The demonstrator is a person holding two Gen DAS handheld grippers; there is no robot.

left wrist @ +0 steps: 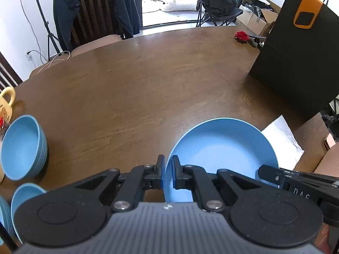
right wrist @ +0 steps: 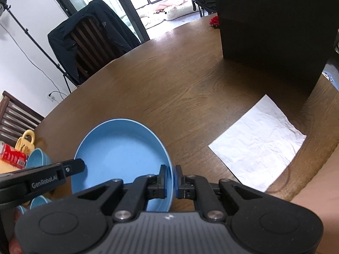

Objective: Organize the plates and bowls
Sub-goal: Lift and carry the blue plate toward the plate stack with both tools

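Observation:
A blue plate (left wrist: pixel 222 148) is held just above the brown table, gripped on both sides. My left gripper (left wrist: pixel 168 169) is shut on its left rim. My right gripper (right wrist: pixel 170 178) is shut on its right rim; the plate shows in the right wrist view (right wrist: pixel 120 150) too. The right gripper's finger (left wrist: pixel 269 172) shows at the plate's right edge in the left wrist view. A blue bowl (left wrist: pixel 22 148) stands at the table's left. More blue dishes (left wrist: pixel 23 194) lie at the near left, partly hidden.
A tall black box (left wrist: pixel 296 63) stands at the right of the table (left wrist: pixel 137 84). A white napkin (right wrist: pixel 260 141) lies near it. A yellow mug (right wrist: pixel 25 142) and a red can (right wrist: pixel 11 155) stand at the left. A red flower (left wrist: pixel 241 36) lies far right. A chair with a jacket (left wrist: pixel 95 10) stands behind.

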